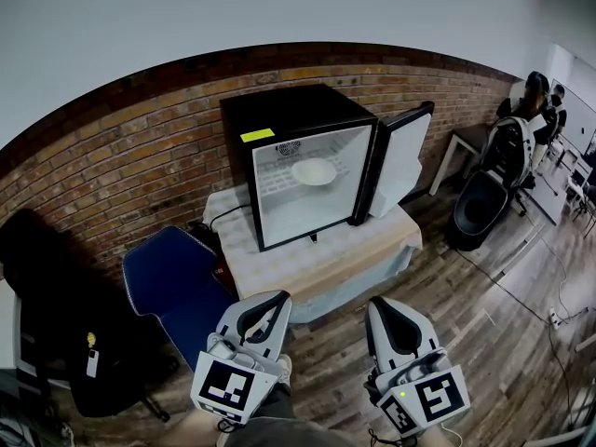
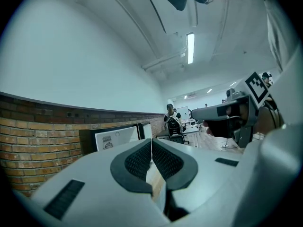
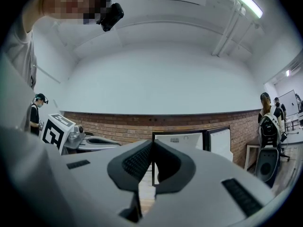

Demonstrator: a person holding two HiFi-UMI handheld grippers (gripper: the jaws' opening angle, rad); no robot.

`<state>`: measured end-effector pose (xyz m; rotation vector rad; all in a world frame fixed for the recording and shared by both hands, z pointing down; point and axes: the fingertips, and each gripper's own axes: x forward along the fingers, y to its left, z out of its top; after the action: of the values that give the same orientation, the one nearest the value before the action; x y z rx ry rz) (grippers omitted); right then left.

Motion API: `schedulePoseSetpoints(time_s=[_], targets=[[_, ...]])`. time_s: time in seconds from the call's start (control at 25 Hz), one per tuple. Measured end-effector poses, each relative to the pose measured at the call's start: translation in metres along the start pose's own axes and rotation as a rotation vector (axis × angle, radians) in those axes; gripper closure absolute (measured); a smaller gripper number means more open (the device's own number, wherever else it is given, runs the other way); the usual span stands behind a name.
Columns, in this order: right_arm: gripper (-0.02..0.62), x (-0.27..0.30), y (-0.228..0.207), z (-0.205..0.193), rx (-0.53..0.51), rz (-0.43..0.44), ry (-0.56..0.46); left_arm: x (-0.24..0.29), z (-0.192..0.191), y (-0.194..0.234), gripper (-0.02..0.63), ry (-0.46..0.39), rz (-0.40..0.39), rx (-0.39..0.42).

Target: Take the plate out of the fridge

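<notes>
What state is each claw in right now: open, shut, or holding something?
The left claw: shut, jaws together, nothing between them.
The right claw: shut, jaws together, nothing held.

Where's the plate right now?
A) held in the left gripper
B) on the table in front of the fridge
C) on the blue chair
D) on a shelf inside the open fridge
D: the head view shows the white plate resting on the wire shelf inside the black fridge, whose door stands swung open.
</notes>
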<state>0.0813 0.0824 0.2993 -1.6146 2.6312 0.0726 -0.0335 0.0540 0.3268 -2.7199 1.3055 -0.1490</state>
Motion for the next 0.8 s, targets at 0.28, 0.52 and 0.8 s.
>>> schedulePoseSetpoints(time_s=[0.28, 0.52, 0.8], targets=[[0.565, 0.049, -0.022, -0.013, 0.018, -0.008, 0.036, 0.042, -0.012, 0.034, 0.588, 0.026, -0.011, -0.023], [0.566, 0.091, -0.04, -0.021, 0.025, -0.025, 0.061, 0.075, -0.016, 0.065, 0.588, 0.033, -0.026, -0.026], [0.565, 0.145, -0.057, -0.027, 0.029, -0.046, 0.092, 0.116, -0.021, 0.104, 0.588, 0.036, -0.057, -0.034]])
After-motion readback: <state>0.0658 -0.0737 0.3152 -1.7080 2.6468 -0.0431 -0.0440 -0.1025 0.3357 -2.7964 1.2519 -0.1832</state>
